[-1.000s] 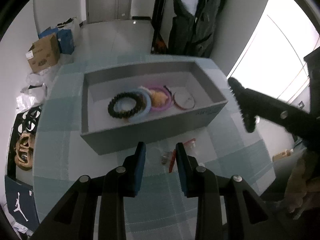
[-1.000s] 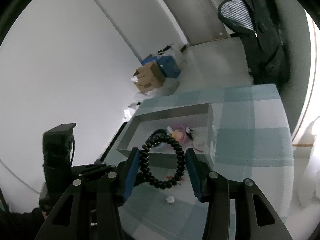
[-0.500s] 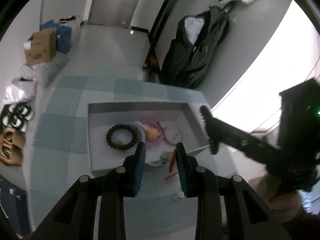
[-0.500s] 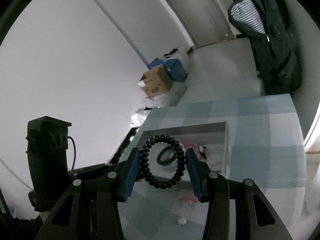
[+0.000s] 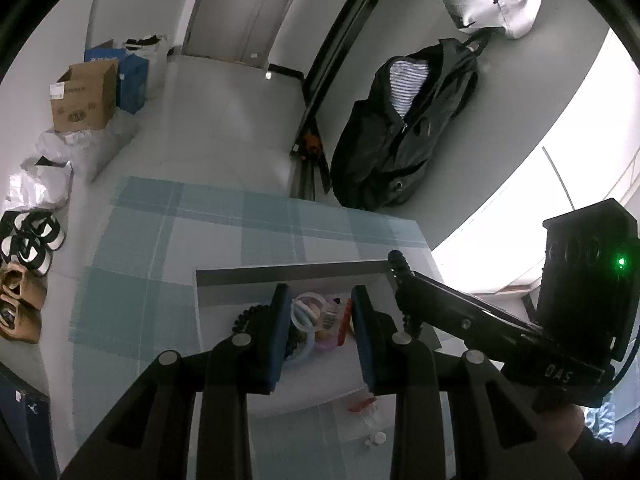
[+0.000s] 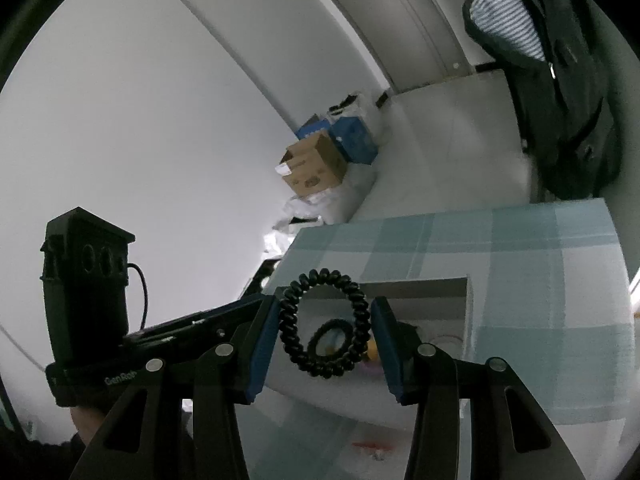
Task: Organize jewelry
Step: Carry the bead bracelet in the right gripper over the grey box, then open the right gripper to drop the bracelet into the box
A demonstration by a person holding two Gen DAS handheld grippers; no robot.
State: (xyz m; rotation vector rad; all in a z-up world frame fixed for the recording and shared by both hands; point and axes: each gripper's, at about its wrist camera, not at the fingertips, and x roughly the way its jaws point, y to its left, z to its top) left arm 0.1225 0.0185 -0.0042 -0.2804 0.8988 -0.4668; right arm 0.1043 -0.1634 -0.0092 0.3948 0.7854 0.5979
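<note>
A grey tray (image 5: 288, 274) on the checked tablecloth holds a black bead bracelet (image 5: 244, 316), a pale blue ring (image 5: 308, 308), a pink ring and small pieces. My left gripper (image 5: 318, 312) holds a small clear item with a red hair clip (image 5: 343, 326) above the tray. My right gripper (image 6: 324, 322) is shut on a black spiral hair tie (image 6: 324, 322) and hangs over the tray (image 6: 420, 284). The right gripper also shows at the right of the left wrist view (image 5: 400, 284).
A red clip (image 5: 362, 404) and a small white disc (image 5: 378, 438) lie on the cloth in front of the tray. A cardboard box (image 5: 82, 96), bags and shoes (image 5: 30, 236) sit on the floor at the left. A black jacket (image 5: 404, 128) hangs at the back.
Both grippers rose and moved forward over the tray. The left one lifted the red clip and clear item off the cloth. The right one kept the spiral tie.
</note>
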